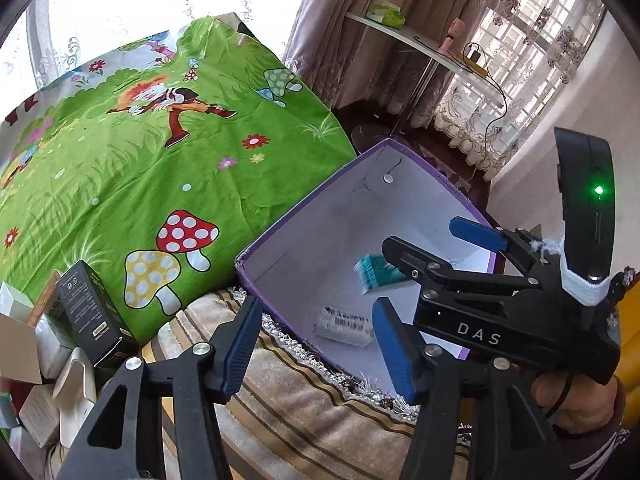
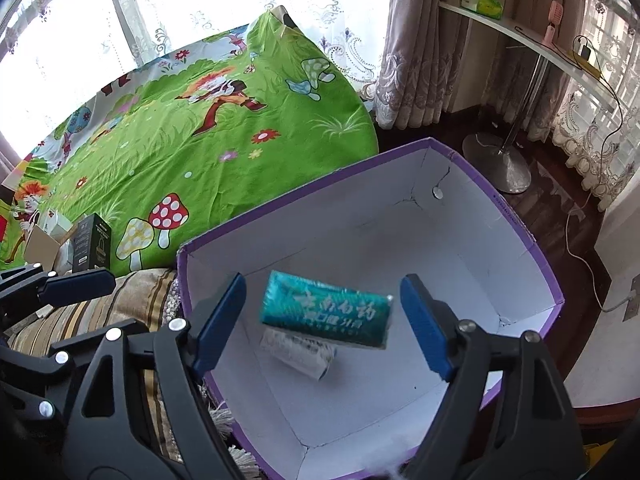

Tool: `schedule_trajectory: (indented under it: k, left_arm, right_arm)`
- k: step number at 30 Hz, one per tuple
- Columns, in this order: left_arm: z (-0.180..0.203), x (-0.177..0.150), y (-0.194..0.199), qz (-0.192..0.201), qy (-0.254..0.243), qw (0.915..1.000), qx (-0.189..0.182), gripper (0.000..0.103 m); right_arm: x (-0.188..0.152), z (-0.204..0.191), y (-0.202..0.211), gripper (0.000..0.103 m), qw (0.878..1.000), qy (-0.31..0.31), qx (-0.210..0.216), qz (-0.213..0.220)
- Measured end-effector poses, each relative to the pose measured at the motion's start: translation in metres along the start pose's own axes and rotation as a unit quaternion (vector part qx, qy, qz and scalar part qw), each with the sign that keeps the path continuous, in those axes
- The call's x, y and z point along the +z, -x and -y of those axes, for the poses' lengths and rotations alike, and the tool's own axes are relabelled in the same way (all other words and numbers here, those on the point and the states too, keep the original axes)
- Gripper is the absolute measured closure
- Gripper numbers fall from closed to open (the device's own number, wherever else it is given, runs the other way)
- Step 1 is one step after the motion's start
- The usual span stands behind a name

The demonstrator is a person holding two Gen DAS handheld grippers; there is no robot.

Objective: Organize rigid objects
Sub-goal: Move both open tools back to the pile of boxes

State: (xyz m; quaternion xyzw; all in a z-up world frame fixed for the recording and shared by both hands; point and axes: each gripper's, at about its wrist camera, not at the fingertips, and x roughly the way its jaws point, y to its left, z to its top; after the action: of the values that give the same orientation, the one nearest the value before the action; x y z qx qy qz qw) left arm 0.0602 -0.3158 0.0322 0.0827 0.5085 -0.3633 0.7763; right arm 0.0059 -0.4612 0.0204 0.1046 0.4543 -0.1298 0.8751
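Lying blurred inside the purple cardboard box (image 2: 516, 220), a teal carton with white Chinese lettering (image 2: 326, 308) sat above the white floor, between the two blue pads of the right gripper (image 2: 322, 320) yet touching neither; whether it rested on the floor or hung just clear of it could not be told. Its lower edge overlapped a small white printed carton (image 2: 296, 350) that lay just beneath it in the right wrist view. From the left wrist camera the same teal carton (image 1: 374, 274) appeared partly behind the right gripper (image 1: 432, 276), with the white carton (image 1: 344, 326) nearer the box's front wall (image 1: 256, 280). The right gripper's fingers stood spread wide, released, holding nothing. The left gripper (image 1: 320, 344) hovered over the box's near rim and the striped, fringed blanket (image 1: 304, 404), its fingers likewise parted and empty. Beyond the box spread a green cartoon bedsheet with mushrooms (image 1: 160, 152). At its lower left edge stood a black product box (image 1: 90, 312) among a heap of white and brown cartons (image 1: 36, 360). Farther off, a white shelf on a metal stand (image 2: 532, 40) stood before lace curtains (image 2: 592, 160).
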Motion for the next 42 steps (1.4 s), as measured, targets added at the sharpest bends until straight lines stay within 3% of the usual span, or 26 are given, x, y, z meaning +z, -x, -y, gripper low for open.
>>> schedule_trajectory:
  k: [6,16,26,31,38,42]
  left_arm:
    - [-0.012,-0.008,0.016,0.026,0.007,0.9994,0.023,0.044]
    - [-0.044,-0.039,0.064,0.075,0.027,0.9949,0.061,0.044]
    - [-0.114,-0.089,0.114,0.107,0.118,0.9822,0.100,0.043]
    - [-0.147,-0.115,0.138,0.125,0.159,0.9712,0.127,0.021]
    - [-0.196,-0.153,0.161,0.114,0.217,0.9563,0.159,0.008]
    - [-0.221,-0.171,0.168,0.106,0.249,0.9500,0.157,0.003]
  right_arm:
    - [0.002,-0.013,0.006,0.009,1.000,0.025,-0.009,0.014]
    - [0.008,-0.045,0.020,0.008,0.997,0.066,0.028,0.024]
    - [0.010,-0.079,0.026,0.008,0.994,0.092,0.061,0.010]
    - [0.011,-0.092,0.028,0.008,0.992,0.098,0.075,0.003]
    - [0.009,-0.115,0.028,0.008,0.989,0.128,0.078,-0.003]
    - [0.007,-0.127,0.029,0.008,0.986,0.148,0.081,-0.001]
